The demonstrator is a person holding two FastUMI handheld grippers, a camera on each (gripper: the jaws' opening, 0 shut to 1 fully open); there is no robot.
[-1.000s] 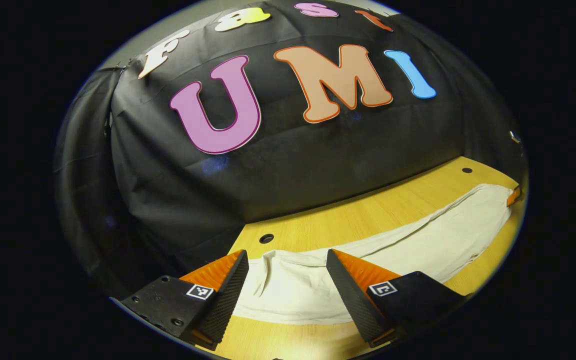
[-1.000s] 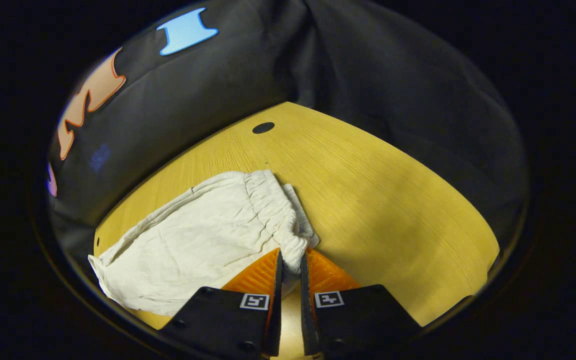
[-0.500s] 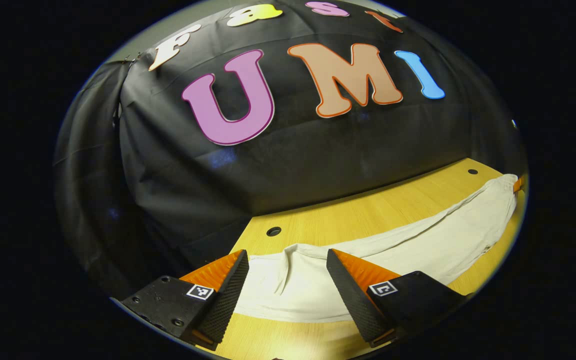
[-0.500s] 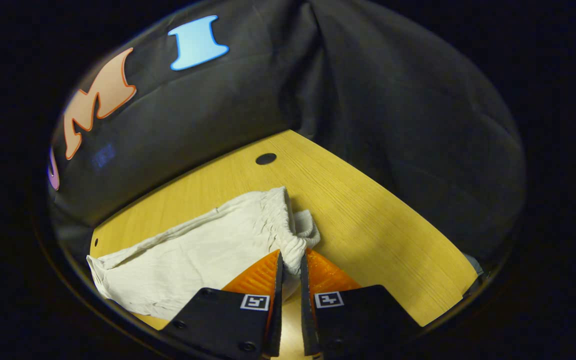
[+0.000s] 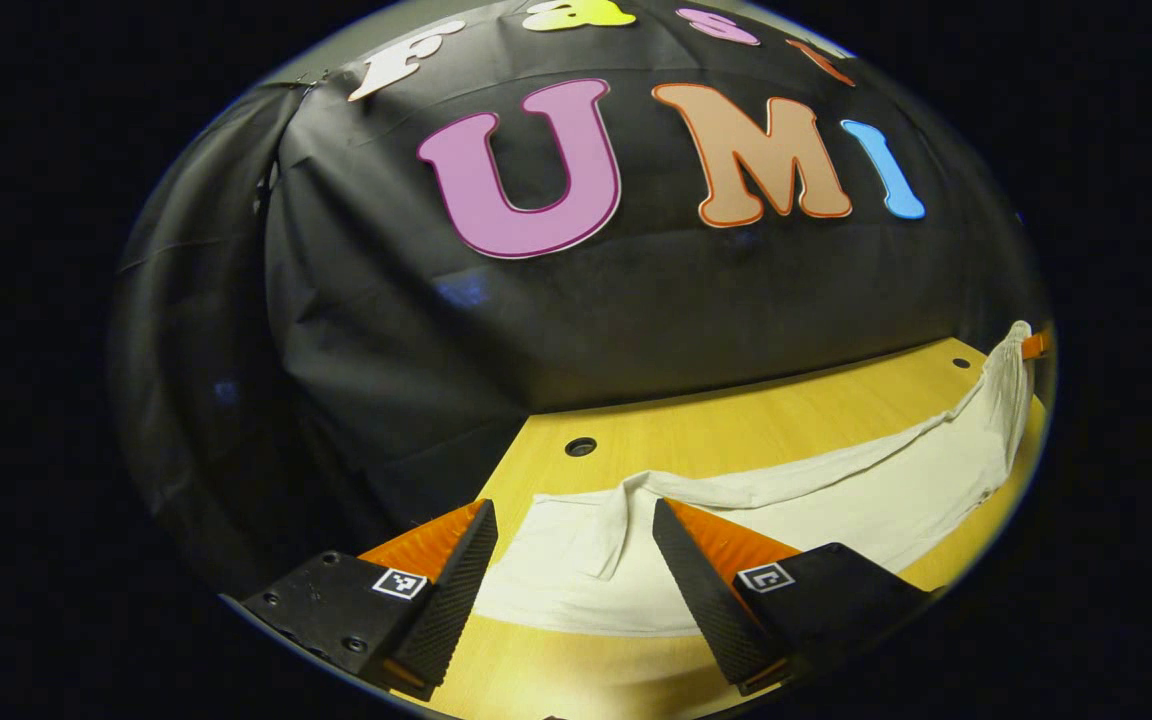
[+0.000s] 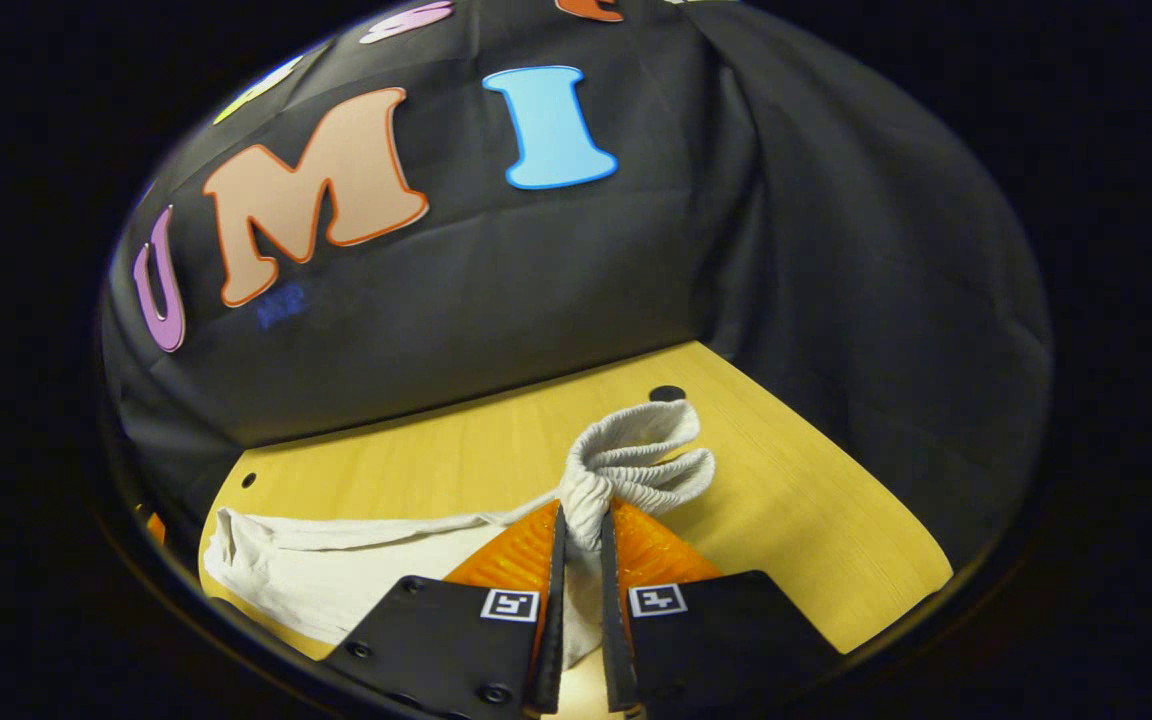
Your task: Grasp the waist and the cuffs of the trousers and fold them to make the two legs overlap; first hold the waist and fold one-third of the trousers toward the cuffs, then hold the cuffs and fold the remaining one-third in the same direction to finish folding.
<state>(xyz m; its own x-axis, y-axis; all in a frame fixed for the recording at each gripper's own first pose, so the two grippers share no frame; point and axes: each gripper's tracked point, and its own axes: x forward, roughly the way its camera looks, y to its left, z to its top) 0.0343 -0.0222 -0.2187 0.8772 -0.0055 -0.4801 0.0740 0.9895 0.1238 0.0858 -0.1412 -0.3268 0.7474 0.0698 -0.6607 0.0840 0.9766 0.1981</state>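
Observation:
Pale cream trousers [image 5: 836, 500] lie lengthwise across the wooden table [image 5: 716, 430]. Their cuff end [image 5: 566, 570] rests flat between the fingers of my left gripper [image 5: 571, 515], which is open and just above the cloth. At the far right of the left gripper view, the waist end rises off the table to a small visible part of the right gripper [image 5: 1034, 344]. In the right gripper view, my right gripper [image 6: 582, 515] is shut on the elastic waistband [image 6: 636, 460]. The waistband bunches upward above the fingertips. The legs [image 6: 336, 570] trail away to the left.
Black cloth walls close the table in on its far and side edges. Small round holes sit in the tabletop near the back [image 5: 580, 446] [image 6: 667, 393] [image 6: 249, 480]. Bare wood [image 6: 816, 520] stretches to the right of the waistband.
My right gripper has lifted the waistband off the table, and the waist has gathered into a bunch. The left gripper has stayed open over the cuffs, its view shifting slightly.

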